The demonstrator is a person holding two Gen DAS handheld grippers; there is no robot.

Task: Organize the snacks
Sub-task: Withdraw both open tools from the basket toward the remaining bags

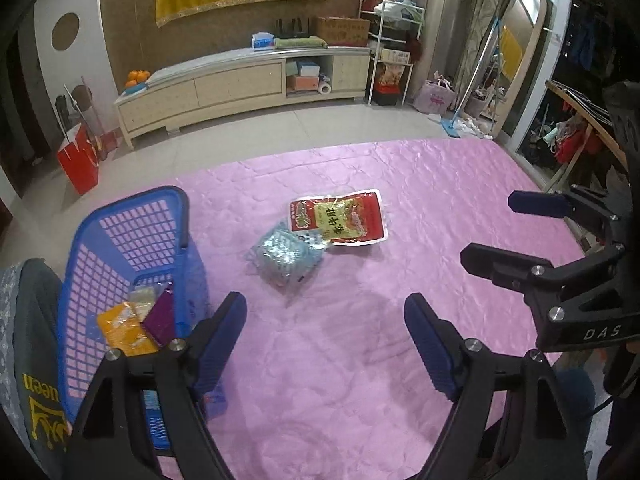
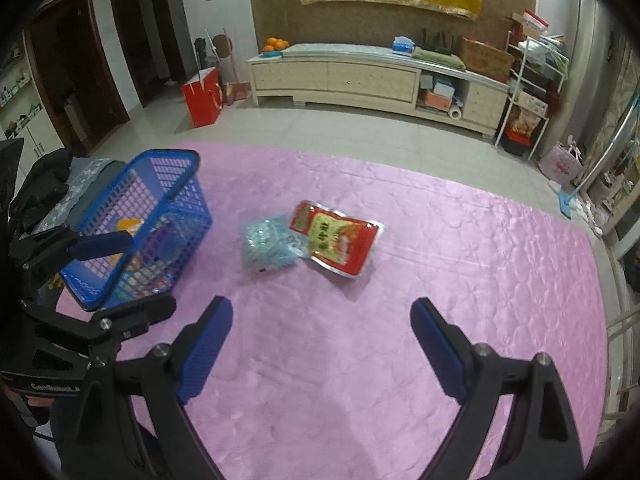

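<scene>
Now, from the left: a blue plastic lattice basket (image 1: pixel 132 248) holding snacks, a pale blue foil packet (image 1: pixel 286 258) touching a red-and-yellow foil pouch (image 1: pixel 340 218) on the pink quilted tabletop (image 1: pixel 400 280); left gripper (image 1: pixel 326 344) and right gripper (image 2: pixel 322 350) fingers spread, empty.

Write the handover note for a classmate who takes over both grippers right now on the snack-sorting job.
Left gripper: open, empty, beside the blue basket.
Right gripper: open, empty, over the pink cloth.
Done: an orange packet and a purple packet lie in the basket, with at least one pale packet behind them.
Left: the red packet and the light-blue packet lie mid-cloth, overlapping at one edge. Neither is gripped yet; probably both go into the basket.
</scene>
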